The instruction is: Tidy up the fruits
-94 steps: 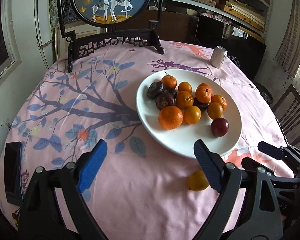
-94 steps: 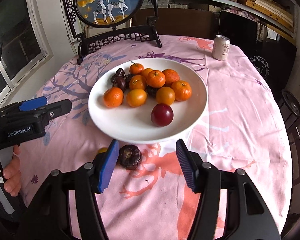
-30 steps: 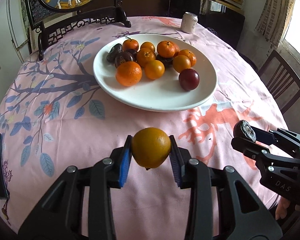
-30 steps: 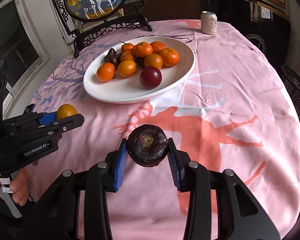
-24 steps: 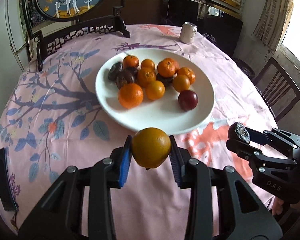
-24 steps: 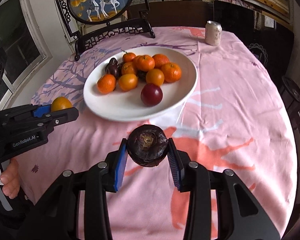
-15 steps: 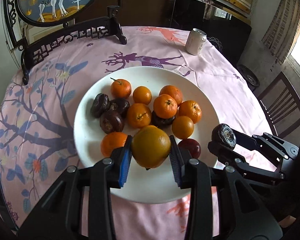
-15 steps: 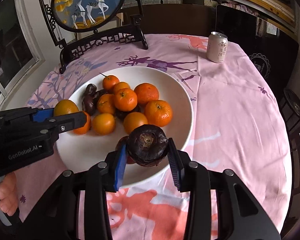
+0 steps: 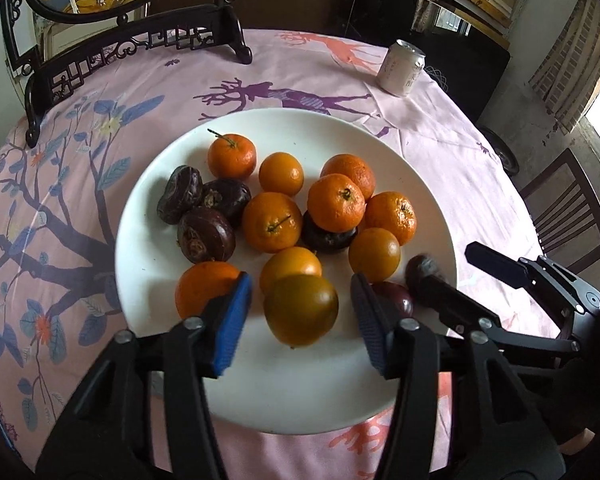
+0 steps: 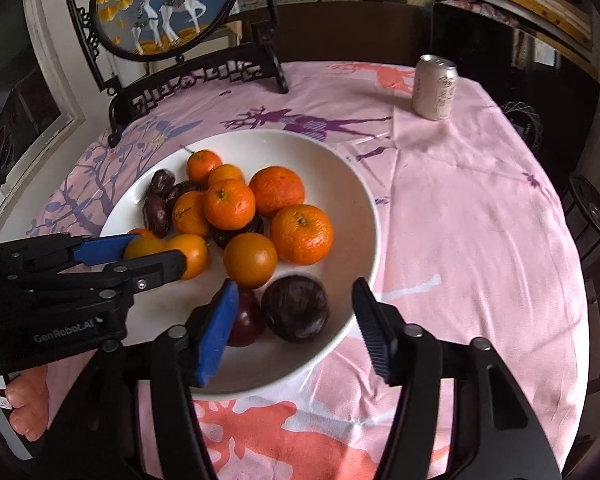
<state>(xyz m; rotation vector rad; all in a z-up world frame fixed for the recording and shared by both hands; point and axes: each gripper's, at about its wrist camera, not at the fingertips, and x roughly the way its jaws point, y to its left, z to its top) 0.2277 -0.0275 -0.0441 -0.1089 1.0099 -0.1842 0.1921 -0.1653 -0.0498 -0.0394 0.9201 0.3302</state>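
A white plate point(image 9: 380, 140) on the pink tablecloth holds several oranges and dark fruits. My left gripper point(image 9: 300, 320) hangs over the plate's near side, its jaws opening. A yellow-green orange point(image 9: 300, 310) sits between its blue pads point(image 9: 232, 320) with a gap on each side. My right gripper point(image 10: 296, 330) is over the plate's point(image 10: 364, 208) right front, its jaws also opening. A dark round fruit point(image 10: 296, 308) lies loose between them beside a red plum point(image 10: 246, 322). In the left wrist view that dark fruit point(image 9: 422, 266) is blurred.
A drink can point(image 10: 436, 88) stands at the table's far right. A round deer picture on a black carved stand point(image 9: 140, 40) takes the far left. A dark chair point(image 9: 568, 208) stands off the right edge. A person's fingers point(image 10: 24, 412) hold the left gripper's handle.
Both grippers carried their fruits from the table's front to above the plate. Their jaws have now spread, letting go of the orange and the dark fruit.
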